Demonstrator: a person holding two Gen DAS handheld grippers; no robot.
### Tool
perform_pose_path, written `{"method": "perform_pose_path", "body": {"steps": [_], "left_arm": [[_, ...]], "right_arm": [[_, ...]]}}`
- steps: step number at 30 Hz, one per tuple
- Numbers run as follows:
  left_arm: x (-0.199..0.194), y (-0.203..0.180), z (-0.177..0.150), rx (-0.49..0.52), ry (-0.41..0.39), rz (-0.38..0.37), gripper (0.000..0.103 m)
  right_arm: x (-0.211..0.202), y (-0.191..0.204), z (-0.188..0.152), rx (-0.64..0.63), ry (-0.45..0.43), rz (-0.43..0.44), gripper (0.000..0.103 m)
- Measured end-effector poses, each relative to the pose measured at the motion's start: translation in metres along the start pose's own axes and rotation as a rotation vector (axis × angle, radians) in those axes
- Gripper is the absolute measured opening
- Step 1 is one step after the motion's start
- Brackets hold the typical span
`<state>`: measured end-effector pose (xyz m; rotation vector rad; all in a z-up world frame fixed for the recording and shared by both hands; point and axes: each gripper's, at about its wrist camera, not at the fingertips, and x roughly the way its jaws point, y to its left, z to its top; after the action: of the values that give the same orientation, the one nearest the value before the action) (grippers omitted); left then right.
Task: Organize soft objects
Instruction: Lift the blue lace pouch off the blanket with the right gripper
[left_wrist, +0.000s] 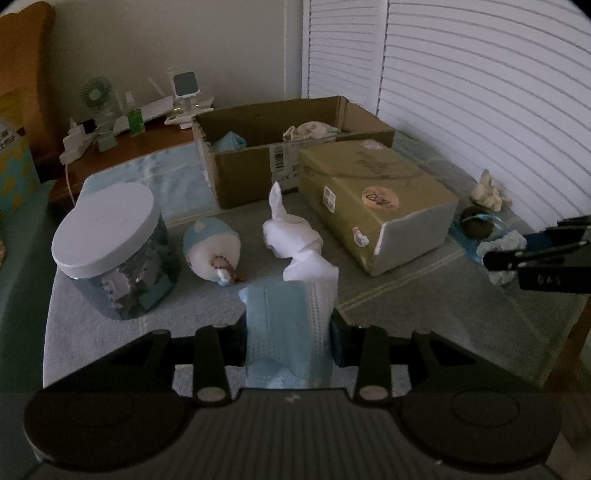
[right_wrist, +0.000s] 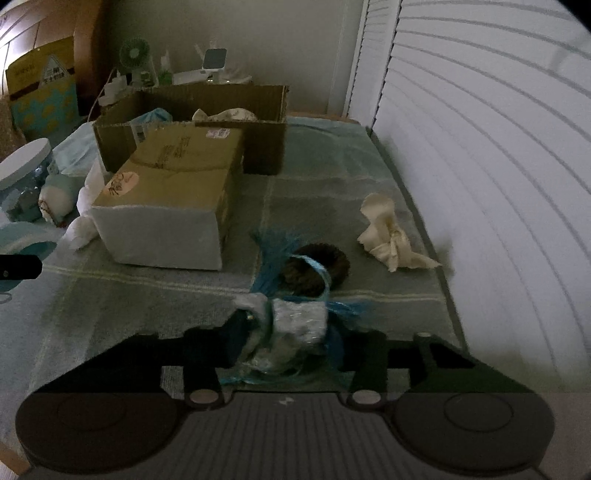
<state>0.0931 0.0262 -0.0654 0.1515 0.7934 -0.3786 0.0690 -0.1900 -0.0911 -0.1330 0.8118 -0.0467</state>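
My left gripper (left_wrist: 290, 332) is shut on a folded light-blue face mask (left_wrist: 284, 321), which stands up between its fingers. Just beyond it lie a knotted white cloth (left_wrist: 295, 236) and a small blue-and-white plush toy (left_wrist: 212, 251). My right gripper (right_wrist: 291, 332) is shut on a crumpled silvery-blue plastic bundle (right_wrist: 299, 317) with blue strands hanging off it. A dark fuzzy ring (right_wrist: 314, 269) lies right behind the bundle, and a cream cloth (right_wrist: 388, 232) sits further right. An open cardboard box (left_wrist: 240, 173) at the back holds a blue and a pale soft item.
A closed tan box (left_wrist: 373, 192) lies in front of the open one. A lidded clear jar (left_wrist: 110, 251) stands at the left. White louvered doors (right_wrist: 480, 147) run along the right edge of the towel-covered table (right_wrist: 147, 295). A small fan (left_wrist: 96, 92) and gadgets crowd the back left.
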Motion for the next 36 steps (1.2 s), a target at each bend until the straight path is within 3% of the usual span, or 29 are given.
{"method": "perform_pose_path", "body": {"steps": [6, 8, 12, 16, 20, 24, 28, 36], "left_arm": [[-0.007, 0.002, 0.000, 0.016, -0.007, -0.018, 0.038], [-0.010, 0.001, 0.001, 0.025, -0.010, -0.022, 0.038], [-0.015, 0.002, 0.002, 0.050, -0.022, -0.025, 0.038], [-0.018, 0.002, 0.001, 0.053, -0.028, -0.031, 0.038], [-0.019, 0.001, -0.001, 0.056, -0.025, -0.042, 0.038], [-0.017, 0.000, -0.002, 0.057, -0.020, -0.050, 0.038], [-0.015, -0.001, -0.003, 0.051, -0.014, -0.057, 0.038], [-0.011, -0.004, -0.003, 0.051, 0.002, -0.067, 0.038]], "right_arm": [[-0.017, -0.005, 0.010, -0.006, -0.026, 0.005, 0.039], [-0.024, -0.006, 0.015, -0.011, -0.033, 0.011, 0.031], [-0.031, -0.005, 0.023, -0.047, -0.039, 0.007, 0.031], [-0.033, -0.006, 0.021, -0.041, -0.040, 0.005, 0.036], [-0.032, -0.001, 0.013, -0.041, -0.014, 0.047, 0.057], [-0.028, 0.004, 0.003, -0.122, 0.000, 0.034, 0.057], [-0.017, 0.002, -0.003, -0.217, 0.022, -0.045, 0.061], [0.006, 0.009, 0.000, -0.252, 0.012, -0.023, 0.064]]}}
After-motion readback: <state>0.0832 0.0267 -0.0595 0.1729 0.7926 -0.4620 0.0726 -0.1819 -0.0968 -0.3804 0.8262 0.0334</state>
